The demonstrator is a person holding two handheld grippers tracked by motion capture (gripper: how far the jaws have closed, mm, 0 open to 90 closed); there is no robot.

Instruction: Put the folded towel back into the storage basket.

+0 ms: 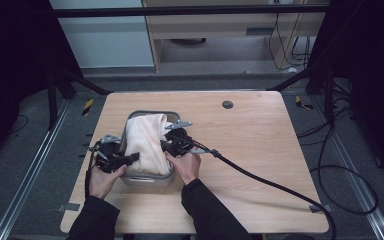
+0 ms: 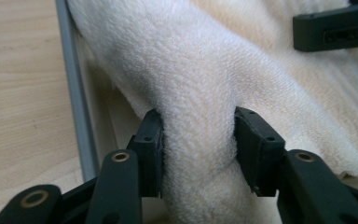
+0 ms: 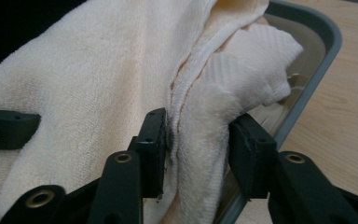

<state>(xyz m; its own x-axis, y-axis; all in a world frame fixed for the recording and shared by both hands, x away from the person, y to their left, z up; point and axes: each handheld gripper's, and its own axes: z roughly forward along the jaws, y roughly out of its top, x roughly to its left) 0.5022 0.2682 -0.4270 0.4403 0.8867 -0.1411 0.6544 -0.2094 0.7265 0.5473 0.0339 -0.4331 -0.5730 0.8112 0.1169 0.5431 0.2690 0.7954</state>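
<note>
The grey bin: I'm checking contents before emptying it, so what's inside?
A cream towel fills the grey bin, gripped by both claws. Whatever lies beneath it is covered.

No legible text, labels, brand marks, numbers or signs in any view. Yellow-black striped tape pieces on floor at far left and far right of table: hazard markings only, no lettering.
</note>
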